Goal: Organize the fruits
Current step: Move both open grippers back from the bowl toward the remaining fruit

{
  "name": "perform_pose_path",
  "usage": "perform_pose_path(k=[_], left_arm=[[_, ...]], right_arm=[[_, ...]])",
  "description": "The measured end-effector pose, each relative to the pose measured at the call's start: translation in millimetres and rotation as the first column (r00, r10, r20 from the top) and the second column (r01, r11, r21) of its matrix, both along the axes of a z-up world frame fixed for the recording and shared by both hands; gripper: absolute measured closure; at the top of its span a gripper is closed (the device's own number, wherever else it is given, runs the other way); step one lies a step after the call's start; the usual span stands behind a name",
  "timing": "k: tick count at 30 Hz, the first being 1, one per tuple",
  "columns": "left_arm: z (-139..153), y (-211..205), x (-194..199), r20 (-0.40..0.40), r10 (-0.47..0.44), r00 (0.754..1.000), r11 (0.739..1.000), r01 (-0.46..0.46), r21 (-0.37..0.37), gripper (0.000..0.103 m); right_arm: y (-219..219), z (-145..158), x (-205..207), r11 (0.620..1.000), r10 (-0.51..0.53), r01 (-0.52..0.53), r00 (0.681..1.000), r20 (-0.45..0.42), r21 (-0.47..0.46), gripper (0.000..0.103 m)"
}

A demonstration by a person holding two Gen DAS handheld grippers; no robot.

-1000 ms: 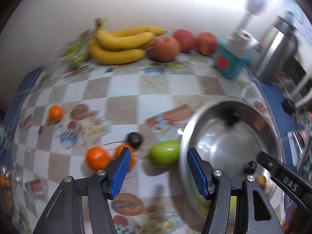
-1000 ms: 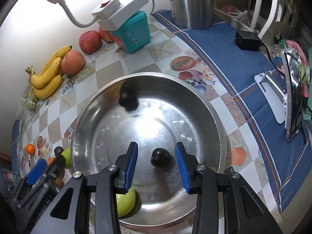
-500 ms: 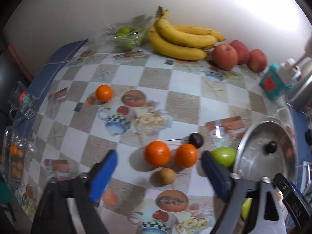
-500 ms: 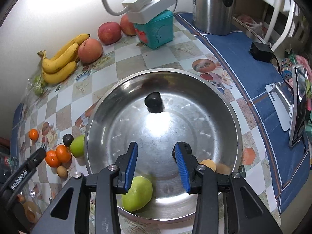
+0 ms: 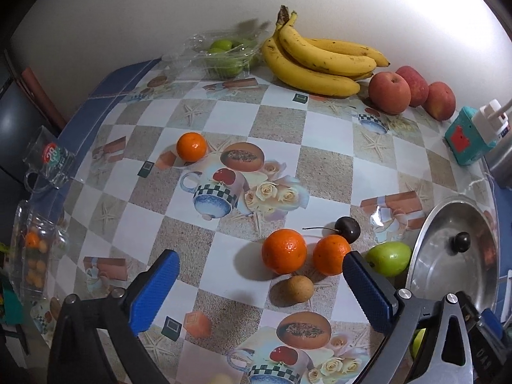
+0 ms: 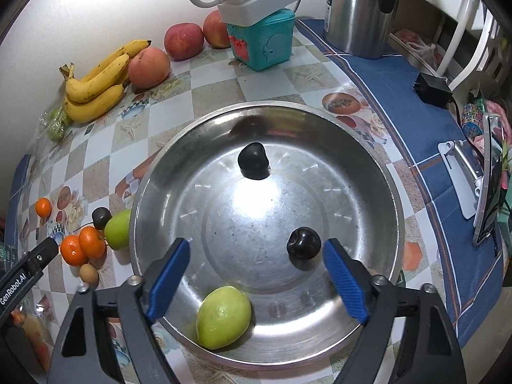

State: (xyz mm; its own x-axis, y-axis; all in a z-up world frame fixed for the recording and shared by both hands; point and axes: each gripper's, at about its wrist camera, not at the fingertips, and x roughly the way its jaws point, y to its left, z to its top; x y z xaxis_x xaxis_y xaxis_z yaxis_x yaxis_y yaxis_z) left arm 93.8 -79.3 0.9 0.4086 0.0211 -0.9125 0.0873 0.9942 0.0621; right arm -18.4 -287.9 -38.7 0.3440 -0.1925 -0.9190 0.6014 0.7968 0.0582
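Observation:
A steel bowl (image 6: pixel 377 172) holds two dark cherries (image 6: pixel 303 244) and a green fruit (image 6: pixel 223 316). My right gripper (image 6: pixel 256 275) is open and empty above the bowl's near side. In the left wrist view two oranges (image 5: pixel 284 250), a small brown fruit (image 5: pixel 296 289), a stemmed cherry (image 5: pixel 348 229) and a green fruit (image 5: pixel 388 257) lie beside the bowl (image 5: pixel 480 275). A lone orange (image 5: pixel 191 146) lies further left. My left gripper (image 5: pixel 259 291) is wide open and empty, above the table just in front of the oranges.
Bananas (image 5: pixel 320 60), three apples (image 5: pixel 388 92) and a clear tub of green fruit (image 5: pixel 224 54) line the wall. A teal box (image 6: pixel 264 40) with a power strip and a steel kettle (image 6: pixel 361 9) stand behind the bowl. A glass mug (image 5: pixel 48 163) sits at the left edge.
The right gripper opened and a cherry now lies loose in the bowl. The left gripper opened wide and pulled back left from the bowl, now facing the oranges.

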Motion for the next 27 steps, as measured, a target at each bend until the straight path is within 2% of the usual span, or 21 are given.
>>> perform_pose_path(k=[7, 11, 16, 27], left_arm=[[4.2, 5.7, 3.1, -0.001, -0.015, 1.0, 0.999, 0.015, -0.039, 0.0], [9.2, 11.9, 6.4, 0.013, -0.029, 0.999, 0.998, 0.03, -0.051, 0.0], [15.4, 24.8, 14.9, 0.049, -0.041, 0.998, 0.999, 0.042, -0.017, 0.0], [14.4, 60.6, 37.4, 0.045, -0.032, 0.998, 0.999, 0.033, -0.023, 0.0]], right_arm=[[7.1, -3.5, 2.9, 0.999, 0.037, -0.037, 0.999, 0.001, -0.003, 0.006], [8.1, -3.4, 2.7, 0.999, 0.042, -0.043, 0.998, 0.043, 0.019, 0.006], [17.2, -4.6, 8.7, 0.997, 0.068, -0.07, 0.996, 0.056, 0.026, 0.006], [45.2, -2.3, 27.3, 0.987, 0.136, -0.144, 0.984, 0.113, 0.065, 0.006]])
